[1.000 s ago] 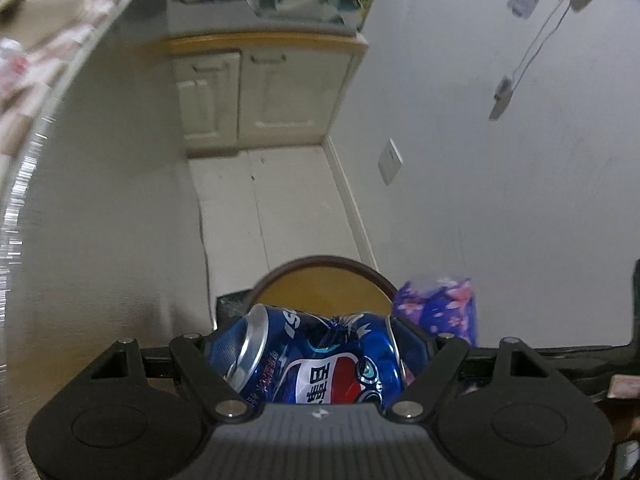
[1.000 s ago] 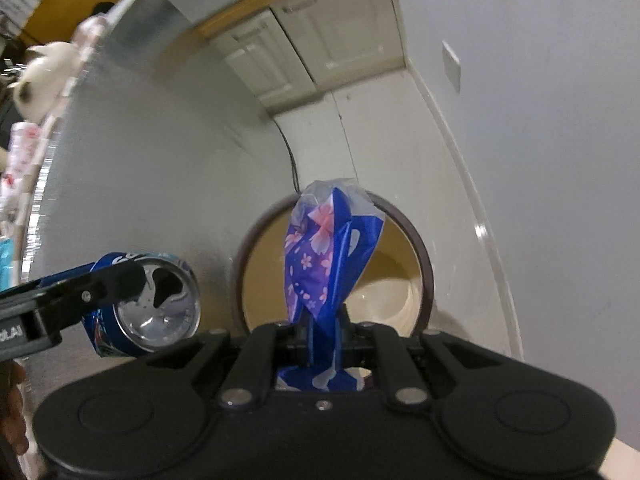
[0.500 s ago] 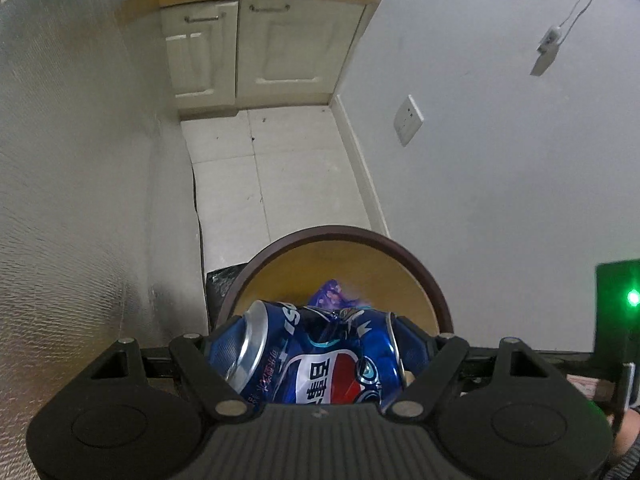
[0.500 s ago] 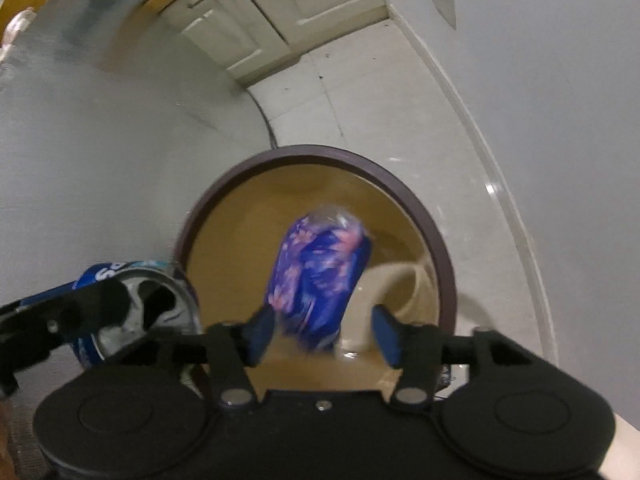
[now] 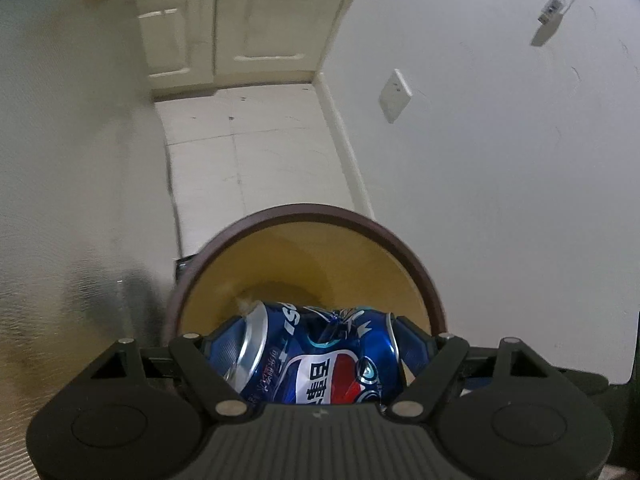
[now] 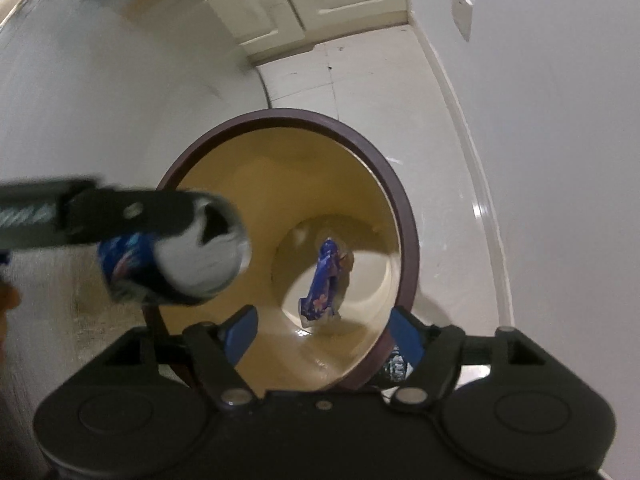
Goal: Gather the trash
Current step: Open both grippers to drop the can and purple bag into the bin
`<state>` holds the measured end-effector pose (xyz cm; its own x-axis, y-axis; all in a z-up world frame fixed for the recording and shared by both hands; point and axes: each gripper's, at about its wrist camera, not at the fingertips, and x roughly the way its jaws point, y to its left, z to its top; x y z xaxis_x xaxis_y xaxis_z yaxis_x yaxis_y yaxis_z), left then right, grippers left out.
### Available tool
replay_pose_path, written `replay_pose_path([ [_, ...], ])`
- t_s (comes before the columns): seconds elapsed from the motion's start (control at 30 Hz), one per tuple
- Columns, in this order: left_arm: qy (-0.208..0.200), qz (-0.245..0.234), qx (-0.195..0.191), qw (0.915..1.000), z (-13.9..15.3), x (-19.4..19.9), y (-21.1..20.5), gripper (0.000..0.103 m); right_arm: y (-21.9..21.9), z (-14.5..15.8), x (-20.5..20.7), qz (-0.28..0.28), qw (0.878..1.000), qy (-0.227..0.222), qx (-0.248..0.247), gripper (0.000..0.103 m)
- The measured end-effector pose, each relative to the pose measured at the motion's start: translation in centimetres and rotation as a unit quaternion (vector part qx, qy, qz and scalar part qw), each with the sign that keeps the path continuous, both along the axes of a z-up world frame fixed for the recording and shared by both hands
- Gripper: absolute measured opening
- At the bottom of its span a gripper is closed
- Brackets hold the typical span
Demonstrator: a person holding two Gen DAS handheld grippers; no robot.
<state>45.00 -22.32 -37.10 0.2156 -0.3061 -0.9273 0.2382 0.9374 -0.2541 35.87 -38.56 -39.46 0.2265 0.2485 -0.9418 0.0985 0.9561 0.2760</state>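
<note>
Left gripper (image 5: 316,364) jaws clamp a dented blue can (image 5: 320,356) over the bin (image 6: 404,216). Right gripper (image 6: 324,332) jaws opening, empty; blue wrapper (image 6: 324,280) lies at bin bottom, frame centre.

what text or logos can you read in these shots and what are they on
"百事": white band of the crushed blue can, across its red, white and blue globe logo.
Partial white letters, roughly "ISd": upper side of the can, upside down and cut off.
Small white print beside the logo: too small to read.
Wrapper in the bin: flower pattern, no legible text.
</note>
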Motion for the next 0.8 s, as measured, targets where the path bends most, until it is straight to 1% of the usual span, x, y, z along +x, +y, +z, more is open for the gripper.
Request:
replay_pose_path([
  [0.07,0.008,-0.003,-0.007,0.9999,-0.7,0.0,-0.4,0.084,0.0,0.2,-0.3,0.002,1.0,-0.001,0.0,0.075],
  [0.1,0.012,-0.001,0.001,0.9999,-1.1,-0.1,-0.5,0.09,-0.1,0.2,-0.4,0.001,1.0,0.0,0.001,0.075],
  [0.17,0.018,-0.001,0.02,0.9996,-1.5,-0.4,-0.4,0.097,-0.2,0.2,-0.7,0.001,1.0,0.002,0.002,0.076],
  [0.33,0.031,-0.003,0.039,0.9988,-1.7,-1.5,0.8,0.097,-0.2,0.0,-0.2,0.005,1.0,0.003,0.004,0.077],
  [0.37,0.032,-0.002,0.043,0.9986,-1.7,-1.7,1.0,0.097,0.0,-0.5,0.4,0.005,1.0,0.002,0.005,0.077],
  [0.47,0.033,-0.003,0.052,0.9981,-1.4,-2.4,1.6,0.097,0.1,-0.5,0.5,0.005,1.0,0.002,0.004,0.077],
  [0.6,0.028,-0.007,0.061,0.9977,-0.5,-3.1,2.1,0.097,0.0,-0.3,0.6,0.004,1.0,-0.004,0.001,0.077],
  [0.8,0.016,-0.005,0.071,0.9973,0.9,-3.8,2.5,0.098,-0.6,1.0,0.3,-0.007,1.0,-0.016,-0.007,0.078],
])
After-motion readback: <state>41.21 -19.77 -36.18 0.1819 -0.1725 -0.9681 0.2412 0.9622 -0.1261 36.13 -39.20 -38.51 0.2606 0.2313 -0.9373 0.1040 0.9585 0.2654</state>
